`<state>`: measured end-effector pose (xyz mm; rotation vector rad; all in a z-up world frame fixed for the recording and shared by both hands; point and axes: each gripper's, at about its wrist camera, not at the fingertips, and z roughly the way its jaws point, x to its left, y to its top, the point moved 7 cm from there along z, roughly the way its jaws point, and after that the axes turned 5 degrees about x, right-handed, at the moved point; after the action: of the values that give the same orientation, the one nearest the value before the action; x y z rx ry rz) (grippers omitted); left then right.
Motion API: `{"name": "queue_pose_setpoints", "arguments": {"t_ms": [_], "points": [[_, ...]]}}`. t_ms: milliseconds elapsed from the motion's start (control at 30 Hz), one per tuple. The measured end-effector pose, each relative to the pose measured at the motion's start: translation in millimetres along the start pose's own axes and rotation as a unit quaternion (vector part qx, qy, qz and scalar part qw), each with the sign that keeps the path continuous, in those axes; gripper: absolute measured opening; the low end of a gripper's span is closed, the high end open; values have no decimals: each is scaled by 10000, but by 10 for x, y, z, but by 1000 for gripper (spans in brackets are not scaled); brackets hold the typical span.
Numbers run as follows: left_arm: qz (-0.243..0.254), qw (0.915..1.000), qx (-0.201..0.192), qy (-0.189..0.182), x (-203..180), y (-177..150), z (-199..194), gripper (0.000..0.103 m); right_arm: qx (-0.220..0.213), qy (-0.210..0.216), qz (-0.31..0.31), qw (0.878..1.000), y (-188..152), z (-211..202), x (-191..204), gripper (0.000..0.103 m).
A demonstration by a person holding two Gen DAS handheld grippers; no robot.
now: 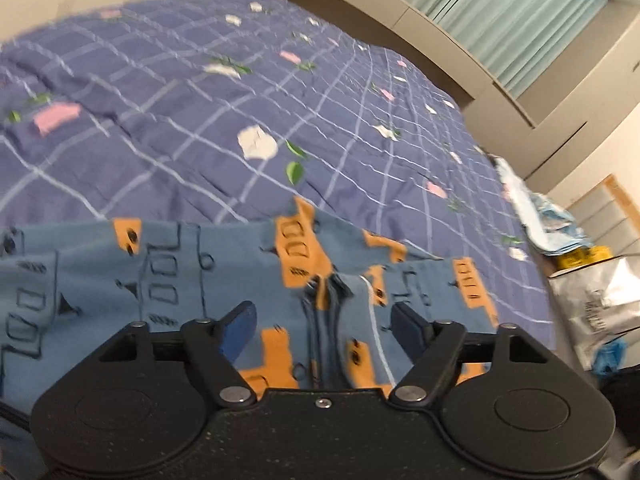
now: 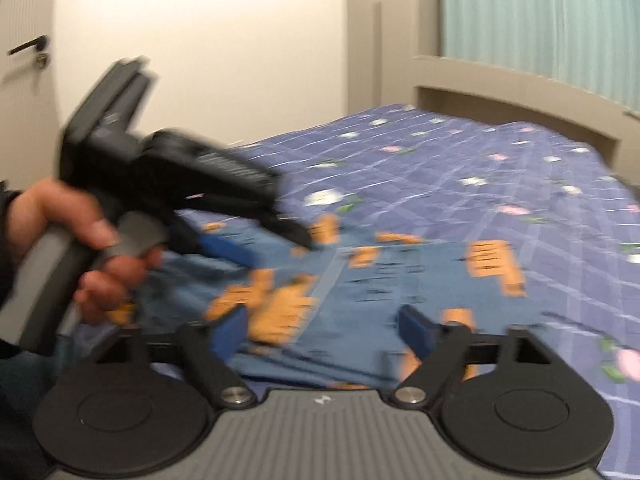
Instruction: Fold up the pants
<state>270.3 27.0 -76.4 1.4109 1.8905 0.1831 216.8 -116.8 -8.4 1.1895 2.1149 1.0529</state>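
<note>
Blue pants with orange blocks and black line drawings (image 1: 168,276) lie flat on the bed near its front edge; they also show in the right wrist view (image 2: 404,276). My left gripper (image 1: 324,322) is open and empty, its blue pads spread just above the middle seam of the pants. My right gripper (image 2: 322,330) is open and empty, low over the near edge of the pants. In the right wrist view the left gripper (image 2: 276,244), held by a hand (image 2: 92,240), hovers over the left part of the pants, blurred.
The bed has a purple checked cover with flowers (image 1: 240,92). A beige headboard (image 1: 400,4) and teal curtains (image 1: 520,4) stand behind it. Bags and clutter (image 1: 592,280) sit beside the bed's right edge. A door with a handle (image 2: 28,46) is at the left.
</note>
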Motion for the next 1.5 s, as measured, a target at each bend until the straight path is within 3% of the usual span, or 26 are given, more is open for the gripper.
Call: {"name": "queue_pose_setpoints", "arguments": {"t_ms": [133,200,367,567,700,1100,1300,1500], "points": [[275,9986,30,446,-42,-56,117,85,-5,-1101,196,9937,49,101,-560,103],[413,9972,17,618,-55,-95,166,85,78,-1382,236,9901,60,227,-781,103],[615,9949,-19,798,-70,-130,196,86,91,-1596,425,9862,196,588,-1183,103],[449,9955,-84,832,-49,-60,222,87,241,-1711,295,9845,302,957,-1359,103],[471,9953,-42,841,-50,-62,204,87,391,-1806,220,9825,230,989,-1395,103],[808,9936,-217,756,24,-461,-346,92,495,-1989,218,9785,-401,207,-1100,103],[778,9918,-736,693,155,-656,-945,102,131,-1939,273,9806,-318,-51,-794,103],[468,9852,-1275,1045,597,-807,-1445,102,-216,-1348,-5,9906,-139,60,-125,103]]}}
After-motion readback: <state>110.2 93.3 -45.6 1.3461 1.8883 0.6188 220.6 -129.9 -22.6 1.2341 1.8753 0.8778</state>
